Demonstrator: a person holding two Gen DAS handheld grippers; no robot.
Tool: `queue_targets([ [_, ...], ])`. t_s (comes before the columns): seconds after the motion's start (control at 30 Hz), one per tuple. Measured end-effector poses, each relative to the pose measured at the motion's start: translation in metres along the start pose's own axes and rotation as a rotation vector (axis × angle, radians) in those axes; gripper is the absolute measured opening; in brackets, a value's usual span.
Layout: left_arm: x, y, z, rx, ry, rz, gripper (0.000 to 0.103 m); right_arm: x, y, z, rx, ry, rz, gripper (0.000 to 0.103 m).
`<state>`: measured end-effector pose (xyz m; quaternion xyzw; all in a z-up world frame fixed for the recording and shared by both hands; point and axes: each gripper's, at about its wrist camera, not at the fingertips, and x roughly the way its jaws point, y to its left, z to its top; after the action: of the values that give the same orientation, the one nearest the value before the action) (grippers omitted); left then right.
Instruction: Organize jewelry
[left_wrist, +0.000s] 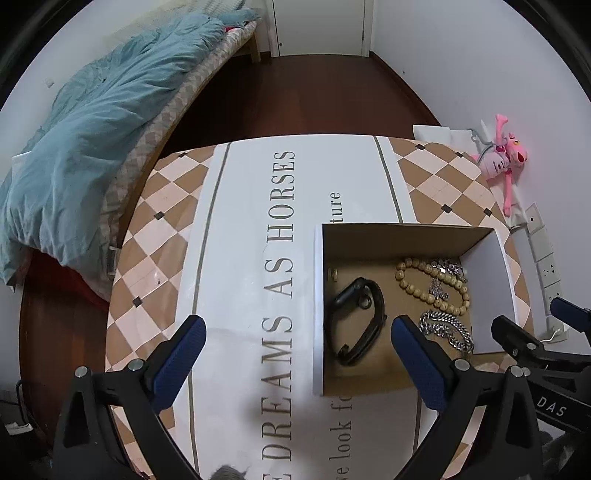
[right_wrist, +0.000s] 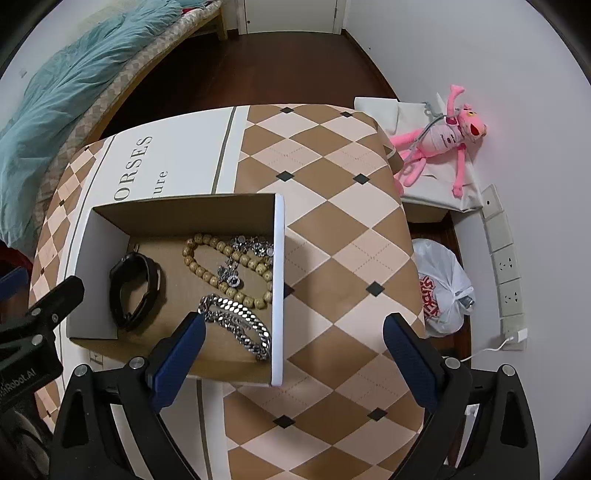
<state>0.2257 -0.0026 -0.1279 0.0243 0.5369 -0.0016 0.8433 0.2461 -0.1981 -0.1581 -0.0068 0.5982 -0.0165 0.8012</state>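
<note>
An open cardboard box (left_wrist: 318, 302) (right_wrist: 277, 280) with white outer walls stands on the table. Inside lie a black band (left_wrist: 356, 321) (right_wrist: 135, 291), a wooden bead bracelet (left_wrist: 430, 286) (right_wrist: 225, 269), a silver chain bracelet (left_wrist: 447, 330) (right_wrist: 238, 321) and small silver pieces (left_wrist: 448, 267) (right_wrist: 255, 245). My left gripper (left_wrist: 299, 328) is open and empty, held above the box's left wall. My right gripper (right_wrist: 293, 325) is open and empty, above the box's right wall. The right gripper also shows at the left wrist view's right edge (left_wrist: 532, 332).
The table carries a diamond-patterned cloth (right_wrist: 332, 229) with a white lettered band (left_wrist: 258, 221). A bed with a teal quilt (left_wrist: 85, 147) stands to the left. A pink plush toy (right_wrist: 439, 144), a white plastic bag (right_wrist: 441, 291) and wall sockets (right_wrist: 508, 273) are to the right.
</note>
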Motion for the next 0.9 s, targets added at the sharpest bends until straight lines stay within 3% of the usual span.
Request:
queue_targets([
  [0.37,-0.065,0.001,-0.027,-0.012,-0.093,-0.019,0.102,-0.057,-0.001,-0.033,0.01,-0.101,0.001,0.098],
  [0.9,-0.201,0.008,-0.062,-0.021,-0.286,-0.062,0.102,-0.203,-0.003,-0.099,0.039,-0.328,0.009,0.099],
])
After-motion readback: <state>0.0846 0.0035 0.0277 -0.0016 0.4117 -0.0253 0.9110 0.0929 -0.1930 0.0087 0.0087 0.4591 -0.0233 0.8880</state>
